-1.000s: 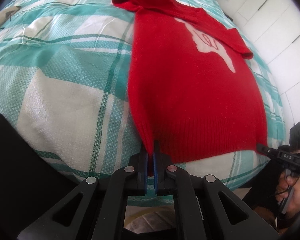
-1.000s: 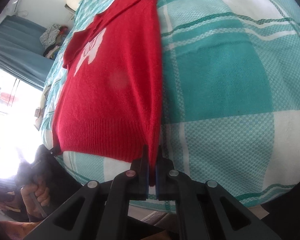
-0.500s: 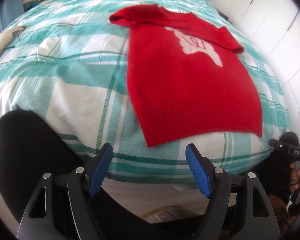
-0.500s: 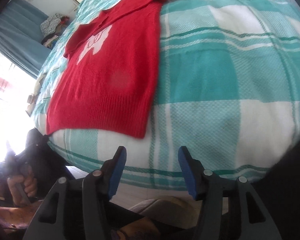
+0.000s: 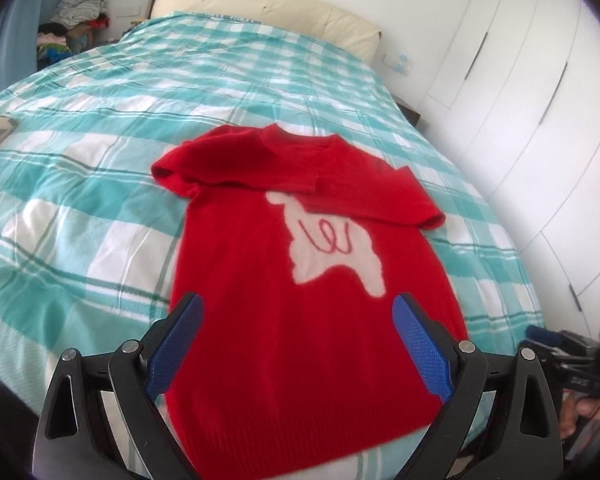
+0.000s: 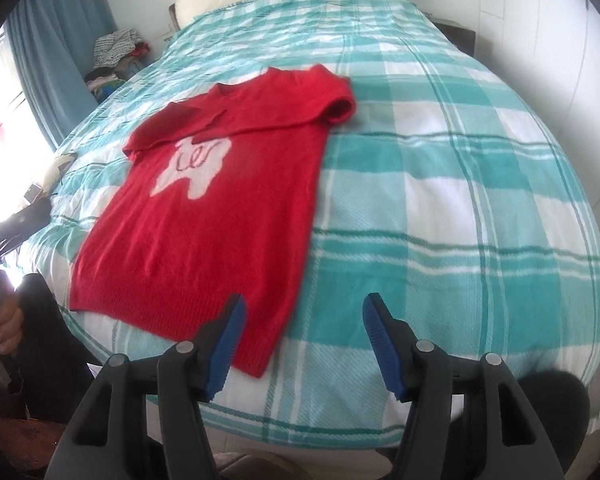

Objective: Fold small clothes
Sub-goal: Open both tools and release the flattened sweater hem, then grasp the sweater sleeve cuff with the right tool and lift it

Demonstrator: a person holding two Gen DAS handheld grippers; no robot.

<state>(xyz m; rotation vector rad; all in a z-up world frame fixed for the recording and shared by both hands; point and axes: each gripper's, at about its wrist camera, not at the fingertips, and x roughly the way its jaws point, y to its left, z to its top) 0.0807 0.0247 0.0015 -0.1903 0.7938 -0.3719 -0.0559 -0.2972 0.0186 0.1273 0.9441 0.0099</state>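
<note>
Left wrist view: red sweater [image 5: 300,280] lies lengthwise beyond the empty left gripper [image 5: 298,344], whose jaws have just opened wide; the right gripper [image 6: 304,344], likewise empty and just opened, faces its hem corner.

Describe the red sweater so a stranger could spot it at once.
Start at the bed with its teal and white checked cover. The red sweater lies flat at its near end, both sleeves folded across the chest. It is the only red thing there, with a white shape knitted on its front.
</note>
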